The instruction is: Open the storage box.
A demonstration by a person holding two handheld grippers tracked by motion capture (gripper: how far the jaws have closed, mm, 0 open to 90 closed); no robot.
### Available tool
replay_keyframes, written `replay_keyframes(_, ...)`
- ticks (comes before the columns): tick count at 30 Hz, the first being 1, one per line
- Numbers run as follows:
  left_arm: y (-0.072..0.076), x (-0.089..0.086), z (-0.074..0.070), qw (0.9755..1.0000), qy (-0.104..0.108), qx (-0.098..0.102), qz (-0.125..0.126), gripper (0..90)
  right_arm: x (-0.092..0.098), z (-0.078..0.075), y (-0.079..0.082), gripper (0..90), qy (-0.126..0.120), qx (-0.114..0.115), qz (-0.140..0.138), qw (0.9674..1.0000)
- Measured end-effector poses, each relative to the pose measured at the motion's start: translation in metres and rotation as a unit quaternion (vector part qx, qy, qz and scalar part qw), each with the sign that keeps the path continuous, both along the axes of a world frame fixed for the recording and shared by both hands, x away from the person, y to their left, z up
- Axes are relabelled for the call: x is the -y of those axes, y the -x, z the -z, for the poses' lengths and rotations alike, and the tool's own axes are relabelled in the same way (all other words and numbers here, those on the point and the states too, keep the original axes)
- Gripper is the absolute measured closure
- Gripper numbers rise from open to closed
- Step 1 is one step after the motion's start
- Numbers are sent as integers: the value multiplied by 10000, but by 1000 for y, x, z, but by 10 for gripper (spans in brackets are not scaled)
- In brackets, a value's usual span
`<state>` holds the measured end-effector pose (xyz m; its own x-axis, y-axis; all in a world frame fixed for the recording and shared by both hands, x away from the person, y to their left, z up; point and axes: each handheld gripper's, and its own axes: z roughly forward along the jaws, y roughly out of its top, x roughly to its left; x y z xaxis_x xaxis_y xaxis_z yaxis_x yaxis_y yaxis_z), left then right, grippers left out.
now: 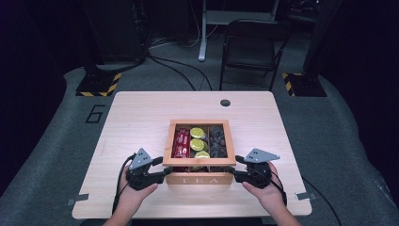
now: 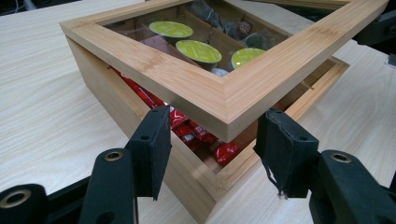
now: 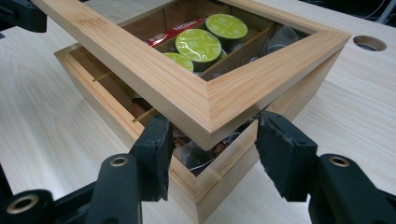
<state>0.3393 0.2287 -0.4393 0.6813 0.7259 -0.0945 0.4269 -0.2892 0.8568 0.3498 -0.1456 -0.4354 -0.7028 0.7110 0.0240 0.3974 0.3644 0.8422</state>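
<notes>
Left gripper [image 1: 160, 168] and right gripper [image 1: 238, 167] sit at the near corners of the wooden tea box [image 1: 199, 179] on the bench [image 1: 141, 108]; each pair of jaws stands part open, straddling a front corner of the raised lid [image 1: 199, 161], 1 jaw on each side, whether the pads touch the wood I cannot tell. Lid tilted up at the front, gap over the box body. Beyond, through its window: red packets [image 1: 181, 142], 3 green-topped capsules [image 1: 197, 143], dark sachets [image 1: 217, 140].
</notes>
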Motion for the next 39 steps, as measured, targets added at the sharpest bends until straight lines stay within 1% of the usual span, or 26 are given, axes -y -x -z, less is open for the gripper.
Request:
replay_keyframes(1, 0, 1, 0, 10000, 14, 66, -56, 454, 0, -1, 0, 461, 5, 5, -8, 10000)
replay_keyframes(2, 0, 1, -2, 10000, -32, 63, -14, 454, 0, -2, -1, 460, -2, 11, -6, 10000)
replay_keyframes(6, -2, 1, -10, 9998, -117, 144, -16, 454, 0, -9, -3, 457, -28, 3, -19, 10000)
replay_keyframes(11, -5, 0, -18, 9998, -62, 163, -1, 455, 1, -18, -6, 455, -45, 4, -24, 10000)
replay_keyframes(13, -6, 0, -20, 9999, -46, 162, -12, 455, 0, -20, -7, 452, -85, -18, 24, 10000)
replay_keyframes(14, -6, 0, -21, 9999, -46, 151, -5, 455, 0, -22, -8, 452, -76, 3, 22, 10000)
replay_keyframes(15, -7, 0, -22, 9998, -55, 208, -33, 455, -1, -23, -8, 451, -100, -11, 57, 9999)
replay_keyframes(16, -7, 0, -24, 9998, -67, 187, -18, 455, -1, -24, -9, 452, -95, -2, 41, 9999)
replay_keyframes(18, -8, 1, -26, 9997, -64, 242, -47, 456, 0, -26, -10, 451, -105, -8, 34, 9999)
replay_keyframes(19, -8, 0, -28, 9997, -67, 213, -23, 456, 0, -27, -10, 452, -131, -20, 54, 9999)
replay_keyframes(20, -9, 1, -29, 9997, -42, 246, -54, 456, 0, -29, -11, 452, -119, -6, 54, 9999)
replay_keyframes(21, -9, 0, -30, 9997, -52, 236, -36, 456, -1, -30, -11, 452, -115, 13, 56, 9999)
replay_keyframes(23, -11, 1, -33, 9997, 0, 247, -50, 456, -1, -33, -13, 452, -113, 48, 57, 9999)
replay_keyframes(25, -12, 1, -37, 9996, 46, 255, -88, 457, -1, -37, -14, 452, -163, 37, 85, 9998)
replay_keyframes(27, -14, 1, -40, 9993, 110, 310, -159, 457, -1, -40, -17, 452, -216, 50, 114, 9997)
replay_keyframes(29, -16, 1, -44, 9993, 116, 319, -167, 457, -2, -44, -18, 451, -239, 64, 192, 9995)
replay_keyframes(30, -16, 1, -46, 9993, 115, 311, -169, 458, -3, -46, -19, 451, -243, 73, 211, 9995)
replay_keyframes(33, -19, 2, -52, 9990, 30, 418, -163, 462, -3, -51, -22, 452, -249, 129, 207, 9994)
replay_keyframes(34, -19, 3, -55, 9989, -28, 438, -152, 462, -3, -52, -22, 453, -251, 140, 225, 9993)
replay_keyframes(37, -21, 4, -57, 9987, -26, 485, -175, 462, -4, -56, -24, 454, -215, 216, 213, 9993)
replay_keyframes(38, -22, 4, -59, 9987, -62, 479, -151, 462, -5, -57, -24, 454, -216, 232, 233, 9992)
replay_keyframes(39, -23, 4, -60, 9985, -32, 512, -180, 462, -5, -58, -25, 454, -207, 243, 248, 9992)
